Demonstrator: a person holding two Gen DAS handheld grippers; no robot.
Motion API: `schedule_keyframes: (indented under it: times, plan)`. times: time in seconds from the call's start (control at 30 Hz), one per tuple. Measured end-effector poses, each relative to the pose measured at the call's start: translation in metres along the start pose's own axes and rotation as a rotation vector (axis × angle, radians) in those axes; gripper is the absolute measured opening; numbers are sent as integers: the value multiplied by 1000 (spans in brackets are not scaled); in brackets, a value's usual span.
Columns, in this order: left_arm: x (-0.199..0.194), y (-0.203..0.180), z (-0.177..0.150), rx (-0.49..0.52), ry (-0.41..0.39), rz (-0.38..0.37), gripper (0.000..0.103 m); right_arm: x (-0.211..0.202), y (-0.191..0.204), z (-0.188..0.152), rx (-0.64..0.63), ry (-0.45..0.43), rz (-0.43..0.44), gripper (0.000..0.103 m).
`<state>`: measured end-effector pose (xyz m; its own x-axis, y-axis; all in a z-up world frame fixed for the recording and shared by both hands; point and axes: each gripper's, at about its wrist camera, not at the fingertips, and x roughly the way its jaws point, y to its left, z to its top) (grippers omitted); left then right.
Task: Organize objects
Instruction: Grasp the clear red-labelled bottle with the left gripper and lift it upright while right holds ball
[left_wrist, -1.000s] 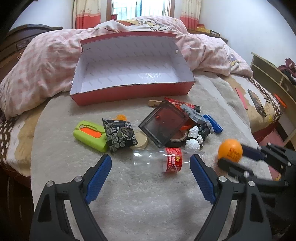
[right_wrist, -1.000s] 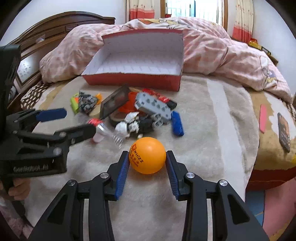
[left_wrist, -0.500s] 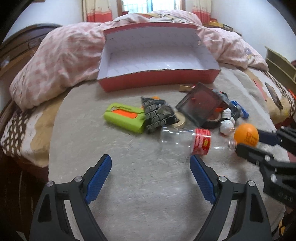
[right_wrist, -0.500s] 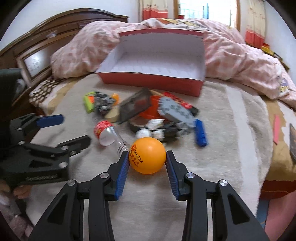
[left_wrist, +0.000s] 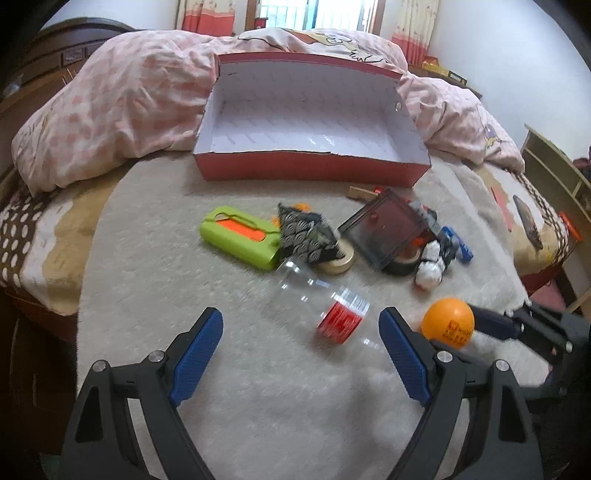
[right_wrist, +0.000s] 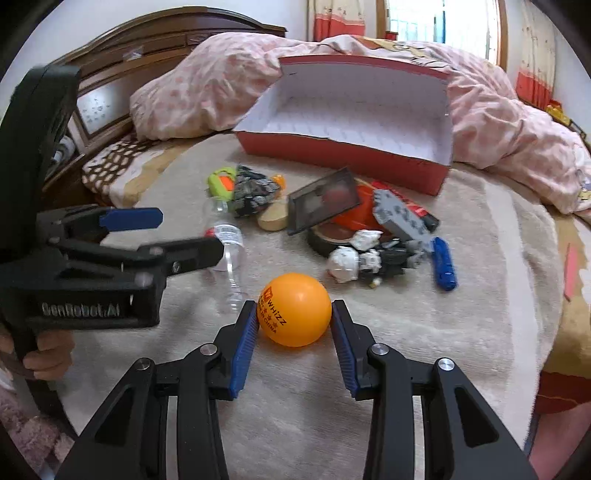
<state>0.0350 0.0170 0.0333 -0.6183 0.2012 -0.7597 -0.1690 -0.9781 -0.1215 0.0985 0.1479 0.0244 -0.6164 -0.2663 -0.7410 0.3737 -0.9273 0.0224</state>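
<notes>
Two grippers over a cream blanket (left_wrist: 155, 295) on a bed.
Right gripper (right_wrist: 294, 325) clamps the orange ball (right_wrist: 294, 309); left gripper (left_wrist: 301, 354) gapes, nothing held; red box (left_wrist: 314, 171) beyond, pink quilt (left_wrist: 122, 110) behind.

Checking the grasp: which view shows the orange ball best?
Right wrist: the orange ball sits large and central between the right gripper fingers, print legible, both pads against it. Left wrist shows it small at the right edge, partly behind the left gripper's finger.
</notes>
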Motion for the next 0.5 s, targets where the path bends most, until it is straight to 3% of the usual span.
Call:
schedule_keyframes:
  times: [0.33, 0.5]
  plan:
    - [13, 5, -7, -7, 44, 25, 86, 9, -9, -6, 39, 28, -3, 41]
    - [4, 12, -15, -17, 49, -45, 86, 8, -10, -9, 53, 24, 4, 41]
